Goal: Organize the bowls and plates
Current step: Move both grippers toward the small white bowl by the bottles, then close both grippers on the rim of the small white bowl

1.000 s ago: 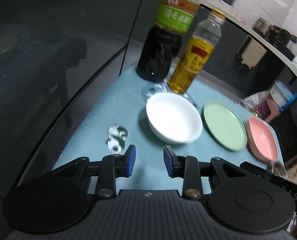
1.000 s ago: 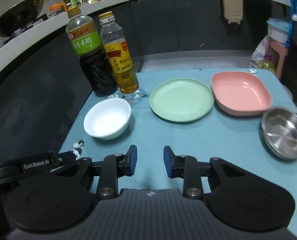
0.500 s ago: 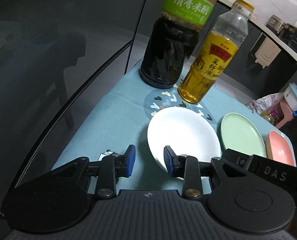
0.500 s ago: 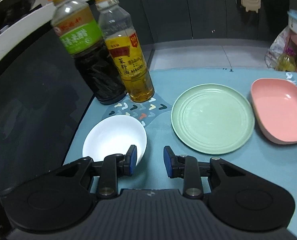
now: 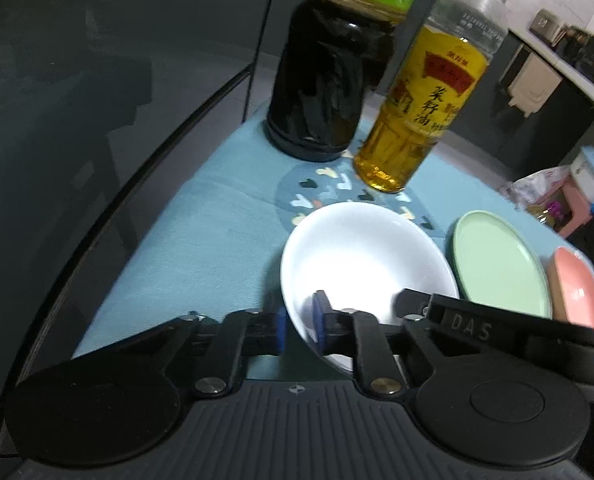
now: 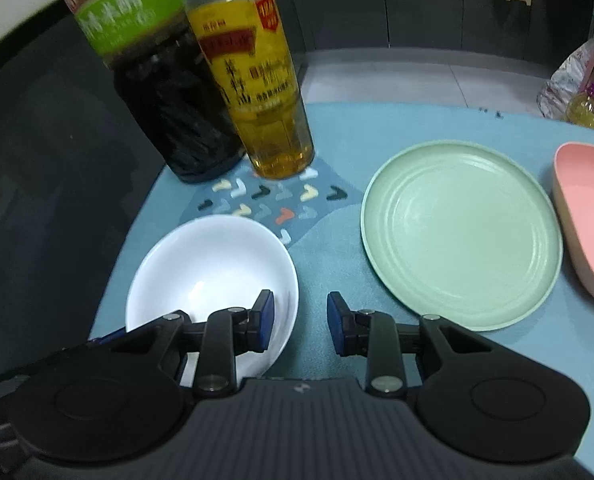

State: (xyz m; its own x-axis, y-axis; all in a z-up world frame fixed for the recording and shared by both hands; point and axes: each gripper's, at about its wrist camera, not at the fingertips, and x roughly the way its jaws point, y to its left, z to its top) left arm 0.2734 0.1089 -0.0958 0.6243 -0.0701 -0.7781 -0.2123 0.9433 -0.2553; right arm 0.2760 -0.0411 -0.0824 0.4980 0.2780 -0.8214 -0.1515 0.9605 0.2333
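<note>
A white bowl sits on the teal table cloth. My left gripper is shut on the bowl's near-left rim, one pad outside and one inside. My right gripper is open, its jaws straddling the right rim of the same bowl: the left pad over the inside, the right pad outside. A green plate lies right of the bowl, also in the left wrist view. A pink dish lies beyond the plate at the right.
A dark vinegar bottle and a yellow oil bottle stand just behind the bowl, on a patterned mat. The table's left edge drops off beside the bowl. A pink stool with bags stands on the floor beyond.
Both grippers have moved forward to the white bowl. My left gripper has closed on its rim. My right gripper has come to straddle the opposite rim, still open.
</note>
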